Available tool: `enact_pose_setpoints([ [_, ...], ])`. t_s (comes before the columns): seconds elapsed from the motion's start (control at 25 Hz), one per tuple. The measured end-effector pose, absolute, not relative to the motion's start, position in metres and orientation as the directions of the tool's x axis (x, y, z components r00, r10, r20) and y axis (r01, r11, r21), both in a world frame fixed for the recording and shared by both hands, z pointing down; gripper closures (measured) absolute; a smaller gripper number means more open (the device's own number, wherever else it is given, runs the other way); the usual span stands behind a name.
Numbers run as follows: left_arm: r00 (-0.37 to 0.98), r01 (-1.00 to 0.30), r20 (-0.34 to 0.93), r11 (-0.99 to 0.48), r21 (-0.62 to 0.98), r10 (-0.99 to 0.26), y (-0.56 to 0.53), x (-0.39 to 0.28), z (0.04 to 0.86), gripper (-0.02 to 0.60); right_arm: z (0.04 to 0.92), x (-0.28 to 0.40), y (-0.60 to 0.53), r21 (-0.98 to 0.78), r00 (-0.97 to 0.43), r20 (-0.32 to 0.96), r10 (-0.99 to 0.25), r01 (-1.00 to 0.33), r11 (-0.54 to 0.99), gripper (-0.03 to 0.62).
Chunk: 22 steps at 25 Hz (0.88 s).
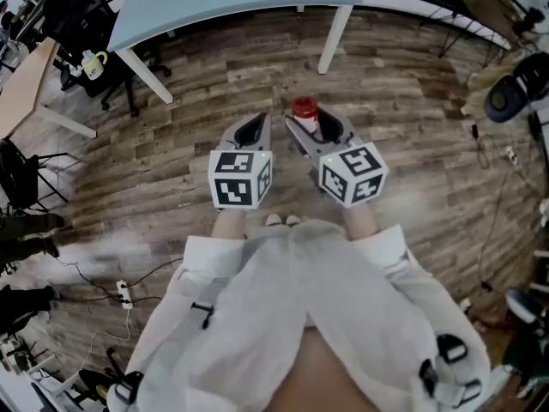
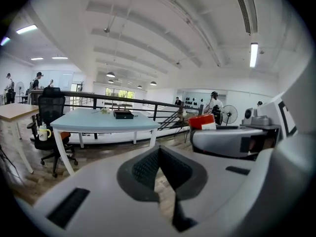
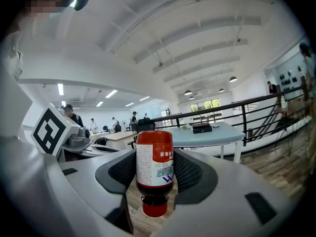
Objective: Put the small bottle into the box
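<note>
The small bottle holds dark red sauce and has a white label and a red cap; the cap points down toward the camera in the right gripper view. My right gripper is shut on it, with a black pad pressing each side of the label. In the head view the bottle shows its red end between the right gripper's jaws, above the wooden floor. My left gripper hangs beside it, shut and empty. A dark flat box lies on the light blue table, also seen far off as the box.
The light blue table with white legs stands ahead. A black office chair and a wooden desk are at the left. Cables and a power strip lie on the wooden floor. A black railing runs behind the table.
</note>
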<state>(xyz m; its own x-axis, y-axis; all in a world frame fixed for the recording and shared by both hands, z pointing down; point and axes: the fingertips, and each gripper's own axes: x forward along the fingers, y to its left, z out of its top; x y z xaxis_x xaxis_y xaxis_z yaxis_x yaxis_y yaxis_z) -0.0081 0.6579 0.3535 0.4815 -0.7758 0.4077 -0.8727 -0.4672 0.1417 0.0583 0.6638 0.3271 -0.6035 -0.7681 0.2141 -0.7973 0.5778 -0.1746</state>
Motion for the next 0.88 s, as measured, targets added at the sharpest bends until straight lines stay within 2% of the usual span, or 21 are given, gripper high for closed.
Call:
enact_pose_setpoints([
  [0.32, 0.540, -0.836, 0.374, -0.532, 0.134, -0.754, 0.652, -0.016, 0.353, 0.578, 0.331, 0.052, 0.661, -0.165, -0.566, 0.214, -0.796, -0.825, 0.541, 0.384],
  [0.6, 0.559, -0.822, 0.406, -0.547, 0.158, -0.723, 0.641, -0.028, 0.370, 0.578, 0.348, 0.042, 0.650, -0.191, -0.557, 0.230, -0.798, -0.830, 0.524, 0.384],
  [0.88, 0.582, -0.810, 0.368, -0.559, 0.178, -0.725, 0.593, -0.027, 0.372, 0.578, 0.352, 0.037, 0.595, -0.191, -0.576, 0.220, -0.787, -0.817, 0.544, 0.384],
])
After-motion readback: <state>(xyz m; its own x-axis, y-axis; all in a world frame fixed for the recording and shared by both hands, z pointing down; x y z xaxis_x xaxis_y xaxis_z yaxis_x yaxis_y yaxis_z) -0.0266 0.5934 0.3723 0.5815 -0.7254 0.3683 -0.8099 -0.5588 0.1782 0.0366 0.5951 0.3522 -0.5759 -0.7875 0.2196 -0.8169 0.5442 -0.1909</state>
